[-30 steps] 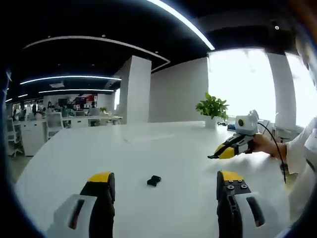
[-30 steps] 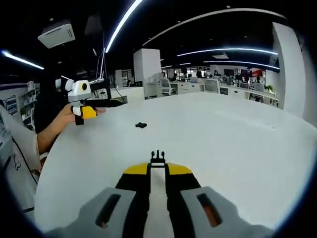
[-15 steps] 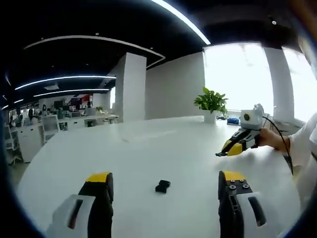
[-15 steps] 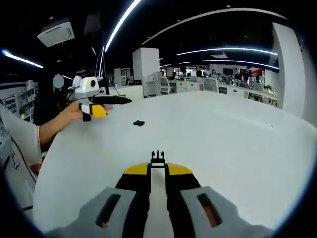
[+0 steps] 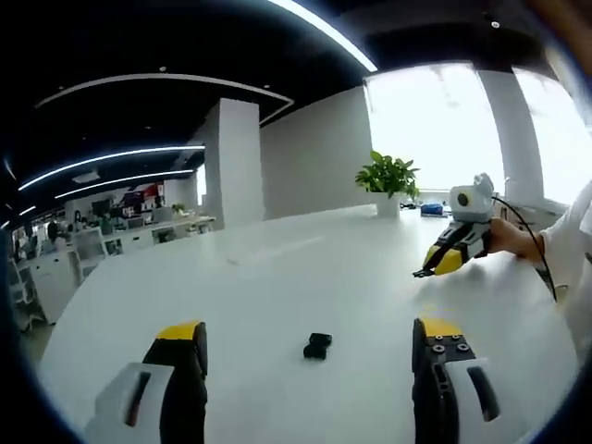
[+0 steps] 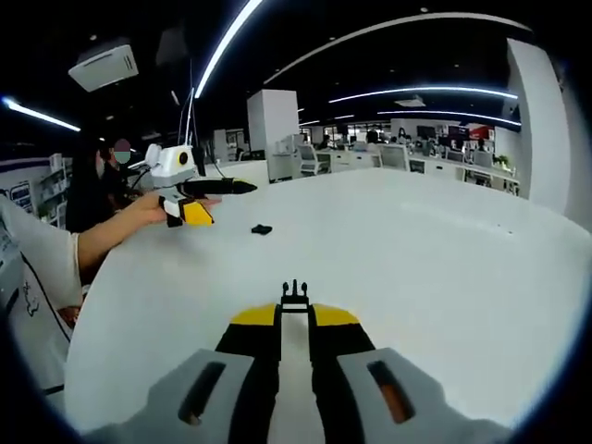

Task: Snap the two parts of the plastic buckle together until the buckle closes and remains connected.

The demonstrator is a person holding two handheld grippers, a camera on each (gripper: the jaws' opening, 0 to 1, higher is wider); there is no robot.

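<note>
The left hand-held gripper point(image 5: 308, 370), jaws wide open, has closed in on the socket point(image 5: 317, 345) lying on the worktop point(image 5: 277, 277), so the pickup is near; it hovers above, tilted down. The right hand-held gripper point(image 6: 294, 319) stays clamped on the prong piece point(image 6: 294, 296), held level, well apart from the socket

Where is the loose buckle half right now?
In the left gripper view, the loose buckle half lies on the white table, ahead between the open left claw's jaws.
</note>
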